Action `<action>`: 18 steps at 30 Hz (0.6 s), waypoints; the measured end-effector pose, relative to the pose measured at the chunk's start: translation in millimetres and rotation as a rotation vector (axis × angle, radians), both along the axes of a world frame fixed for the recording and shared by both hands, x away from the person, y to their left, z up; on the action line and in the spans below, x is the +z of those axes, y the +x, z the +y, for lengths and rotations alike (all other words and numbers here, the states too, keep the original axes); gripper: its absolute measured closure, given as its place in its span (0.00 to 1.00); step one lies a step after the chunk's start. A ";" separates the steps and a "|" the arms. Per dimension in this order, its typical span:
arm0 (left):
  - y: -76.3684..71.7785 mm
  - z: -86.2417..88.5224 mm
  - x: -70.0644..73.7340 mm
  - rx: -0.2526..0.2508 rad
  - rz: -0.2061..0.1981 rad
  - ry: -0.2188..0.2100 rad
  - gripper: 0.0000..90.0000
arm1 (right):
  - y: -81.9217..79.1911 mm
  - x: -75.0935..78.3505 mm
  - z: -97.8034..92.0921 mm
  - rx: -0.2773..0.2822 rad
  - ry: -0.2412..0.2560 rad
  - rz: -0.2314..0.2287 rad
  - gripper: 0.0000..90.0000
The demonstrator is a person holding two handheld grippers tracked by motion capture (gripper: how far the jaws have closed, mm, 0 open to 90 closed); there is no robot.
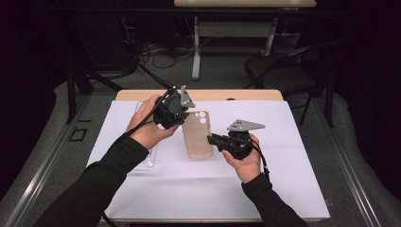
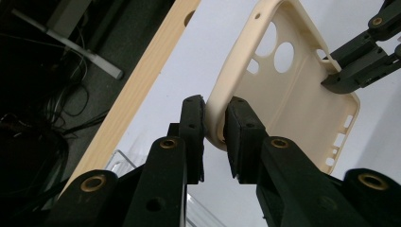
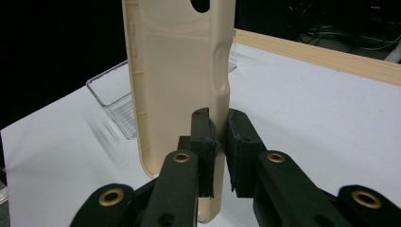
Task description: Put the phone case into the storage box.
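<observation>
One white-covered surface (image 1: 293,156), wooden far edge showing. One clear plastic tray (image 3: 113,101), lying at its left side. One beige phone case (image 1: 197,133), held above the surface between both tools: left gripper (image 2: 215,137) jaws clamp its camera-end rim, right gripper (image 3: 218,153) jaws clamp its opposite side edge.

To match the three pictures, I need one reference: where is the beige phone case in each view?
High view: the phone case is at the centre, above the white sheet, between both grippers.
Left gripper view: upper right, its edge between the jaws.
Right gripper view: upright at centre, its edge between the jaws.
Shared landmark: the clear plastic tray.
</observation>
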State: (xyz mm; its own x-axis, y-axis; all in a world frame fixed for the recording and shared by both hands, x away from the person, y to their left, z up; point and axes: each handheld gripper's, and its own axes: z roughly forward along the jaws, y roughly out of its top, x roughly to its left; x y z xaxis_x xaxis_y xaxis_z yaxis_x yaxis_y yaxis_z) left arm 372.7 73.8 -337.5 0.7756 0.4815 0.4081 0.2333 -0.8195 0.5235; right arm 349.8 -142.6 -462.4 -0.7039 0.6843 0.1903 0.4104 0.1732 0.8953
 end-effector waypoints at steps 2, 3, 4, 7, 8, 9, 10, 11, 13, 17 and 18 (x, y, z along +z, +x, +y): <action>0.0 -0.2 0.1 0.001 0.002 0.002 0.87 | 0.1 -0.3 -0.1 0.000 0.000 0.000 0.92; 0.0 -0.2 0.1 0.001 0.003 0.001 0.87 | -0.1 -0.2 -0.3 0.000 -0.002 0.003 0.92; 0.1 -0.1 0.1 0.001 0.003 0.001 0.87 | -0.1 -0.3 -0.3 0.001 -0.002 0.004 0.92; 0.2 0.1 0.2 0.004 0.005 -0.002 0.87 | -0.2 -0.3 -0.3 0.000 0.000 0.002 0.92; 0.2 0.2 0.3 0.005 0.006 -0.004 0.87 | -0.3 -0.5 -0.1 -0.002 0.003 -0.001 0.92; 0.1 0.3 0.4 0.008 0.008 -0.005 0.87 | -0.4 -0.5 -0.1 -0.003 0.004 -0.002 0.92; 0.1 0.5 0.6 0.009 0.009 -0.007 0.87 | -0.4 -0.4 -0.1 -0.003 0.004 -0.004 0.92; 0.2 0.7 0.7 0.009 0.014 -0.010 0.87 | -0.7 -0.3 -0.2 -0.005 0.004 -0.006 0.92; 0.7 1.2 0.7 0.010 0.020 -0.012 0.85 | -0.8 -0.2 -0.3 -0.007 0.007 -0.011 0.92; 1.7 2.1 0.2 0.018 0.028 -0.019 0.82 | -1.1 -0.1 -0.4 -0.007 0.007 -0.010 0.92; 1.9 2.2 0.1 0.020 0.028 -0.023 0.82 | -1.2 -0.1 -0.4 -0.007 0.007 -0.011 0.92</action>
State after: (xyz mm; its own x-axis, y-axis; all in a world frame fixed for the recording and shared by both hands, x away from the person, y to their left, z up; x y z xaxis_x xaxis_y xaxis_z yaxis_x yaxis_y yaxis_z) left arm 374.6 76.0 -337.4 0.7764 0.5064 0.3751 0.2644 -0.8020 0.5356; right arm 348.6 -143.0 -462.5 -0.7009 0.6882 0.1874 0.4018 0.1639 0.9009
